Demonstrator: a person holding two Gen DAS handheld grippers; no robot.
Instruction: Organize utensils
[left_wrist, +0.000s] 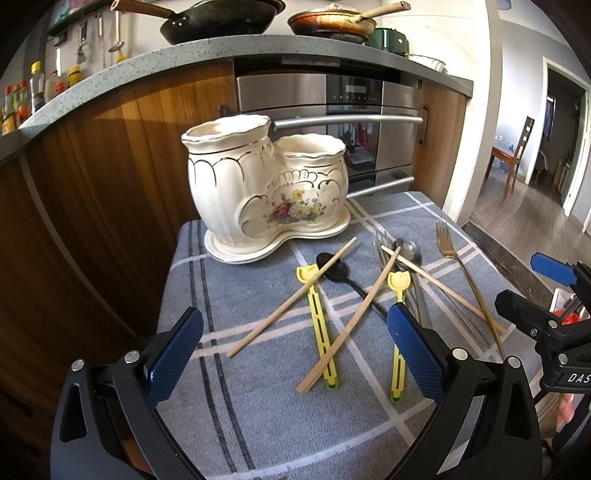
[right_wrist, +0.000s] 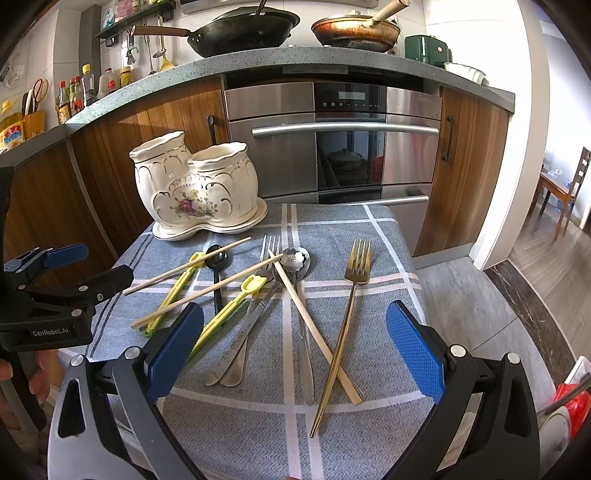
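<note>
Kitchen behind, oven door (right_wrist: 334, 147) dead ahead, and a grey checked cloth (right_wrist: 258, 424) under everything. Far left of the cloth sits the cream ceramic holder (left_wrist: 266, 184), both pots upright. My left gripper (left_wrist: 295, 354) hangs above the near edge, jaws spread wide, nothing in them. Below it: chopsticks (left_wrist: 291, 299) crossing two yellow tools (left_wrist: 320, 325) and a black spoon (left_wrist: 334, 271) (a real tangle). Then steel forks (right_wrist: 255, 306), a silver spoon (right_wrist: 297, 260), the gold fork (right_wrist: 349, 325). My right gripper (right_wrist: 295, 350) hovers there, jaws parted, empty.
</note>
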